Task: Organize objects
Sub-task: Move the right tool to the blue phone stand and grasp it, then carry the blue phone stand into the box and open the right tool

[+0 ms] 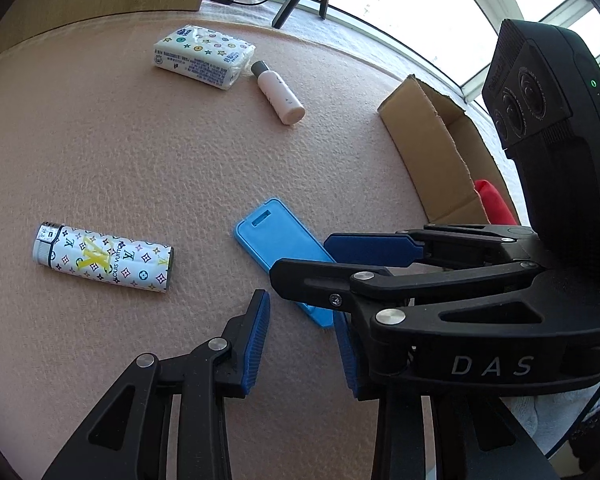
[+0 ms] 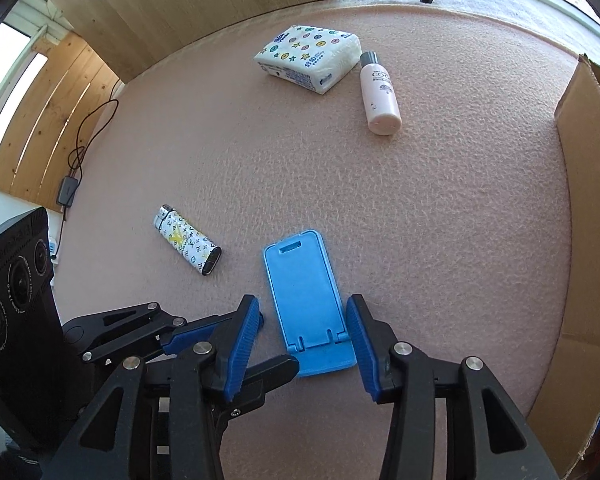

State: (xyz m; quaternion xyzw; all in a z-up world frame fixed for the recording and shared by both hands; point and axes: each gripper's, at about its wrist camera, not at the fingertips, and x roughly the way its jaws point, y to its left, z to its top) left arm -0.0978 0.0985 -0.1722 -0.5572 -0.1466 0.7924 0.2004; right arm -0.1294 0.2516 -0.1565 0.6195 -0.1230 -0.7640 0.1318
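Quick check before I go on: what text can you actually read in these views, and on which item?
"DAS": on the right gripper body.
"LOUIS VUITTON" with "LV" monograms: on the lighter.
"COCO": on the white bottle; smaller lines below are too blurred.
Tissue pack: blue print, too small to read.
Blue phone stand: none.

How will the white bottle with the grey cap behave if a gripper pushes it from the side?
The white bottle lies on its side and looks round, so it would probably roll across the pink mat. The mat looks textured, which may slow it. Its grey cap sits close to the tissue pack, so a push that way would likely stop there.
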